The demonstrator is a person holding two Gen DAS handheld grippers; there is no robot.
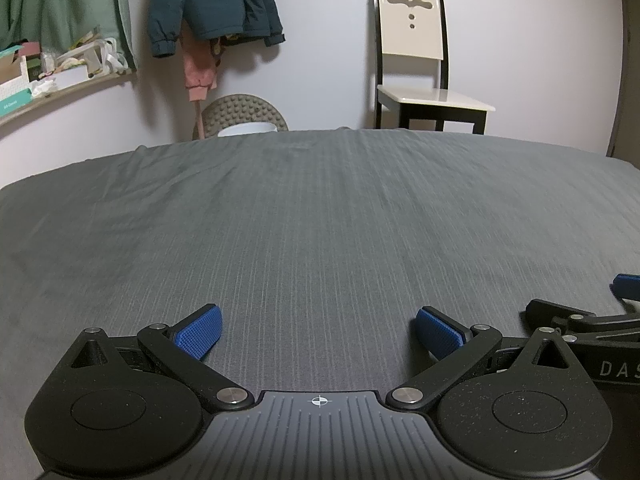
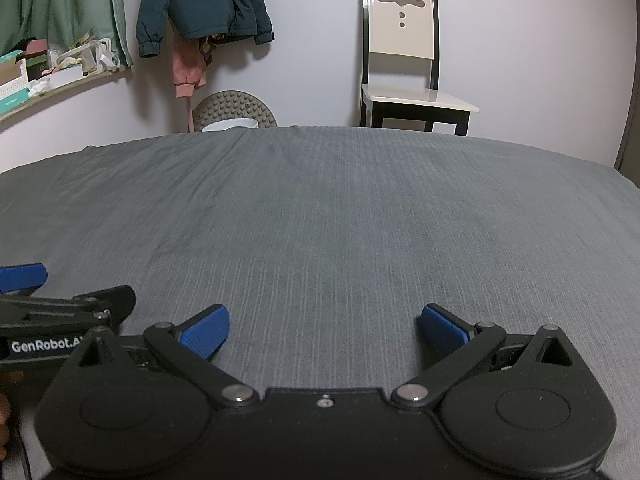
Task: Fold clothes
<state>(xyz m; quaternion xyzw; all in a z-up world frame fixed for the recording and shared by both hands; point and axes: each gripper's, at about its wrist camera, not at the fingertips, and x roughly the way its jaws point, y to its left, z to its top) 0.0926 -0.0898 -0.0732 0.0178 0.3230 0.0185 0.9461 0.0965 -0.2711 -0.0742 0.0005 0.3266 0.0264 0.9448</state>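
Left gripper [image 1: 318, 334] is seen w/ its blue pads spread wide, nothing between them, parked low over the grey bedsheet [image 1: 320, 220]. Same for the right gripper [image 2: 324, 332]: pads wide apart, nothing held. Both are kept side by side, each one's edge caught in the other's cam.

Progress can't rly be judged. No garment is shown on the sheet in either view, folded or unfolded. That fits 2 cases: clothes not brought into frame, or a folded piece already set somewhere out of view. Neither can be picked from this. The only clothes seen are hung on the back wall, a dark teal jacket [image 1: 212, 0] w/ a pink garment [image 1: 198, 68] under it, well apart from the grippers; whether those are the task's clothes can't be told.

Containers: a shelf [image 1: 60, 92] at far left is loaded w/ boxes and misc stuff, contents too small to be read. A white tub rim [image 1: 247, 129] is seen just past the bed's far edge, its inside hidden. A chair [image 1: 416, 60] is stood against the wall, seat bare.
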